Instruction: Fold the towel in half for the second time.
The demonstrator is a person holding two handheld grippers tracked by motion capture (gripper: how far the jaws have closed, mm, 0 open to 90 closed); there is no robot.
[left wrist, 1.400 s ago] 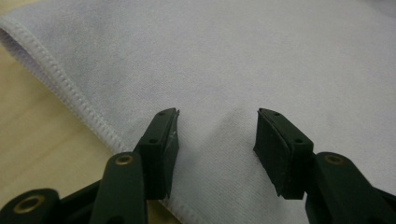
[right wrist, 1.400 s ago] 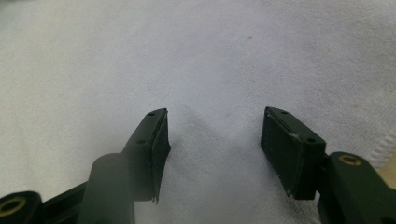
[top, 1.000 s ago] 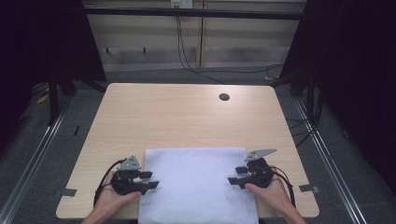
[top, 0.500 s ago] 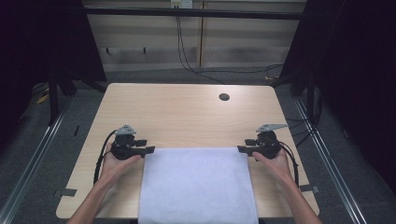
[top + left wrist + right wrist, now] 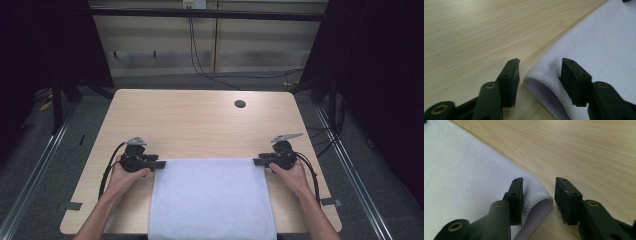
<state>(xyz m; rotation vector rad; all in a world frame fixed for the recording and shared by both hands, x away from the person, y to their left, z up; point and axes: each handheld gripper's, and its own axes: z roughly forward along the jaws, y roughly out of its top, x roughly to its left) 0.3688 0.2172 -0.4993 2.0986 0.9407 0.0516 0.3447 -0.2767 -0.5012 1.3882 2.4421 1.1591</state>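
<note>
A white cloth [image 5: 210,197] lies flat on the wooden table [image 5: 200,125], its near end hanging over the front edge. My left gripper [image 5: 159,164] sits at the cloth's far left corner, my right gripper [image 5: 256,161] at its far right corner. In the left gripper view the left gripper [image 5: 539,71] is open, and the hemmed cloth corner [image 5: 541,82] lies between the jaws, slightly lifted. In the right gripper view the right gripper [image 5: 538,192] is open too, with the folded cloth corner [image 5: 537,200] between its jaws.
A round cable hole [image 5: 240,104] sits near the table's far right. Bare wood stretches beyond the cloth to the far edge. Cables [image 5: 107,172] trail from each gripper along the person's forearms. Dark floor and metal rails flank the table.
Both grippers moved away from the person toward the far side, carrying the cloth's far edge with them and spreading it flatter and wider. Their jaws now stand open at the corners.
</note>
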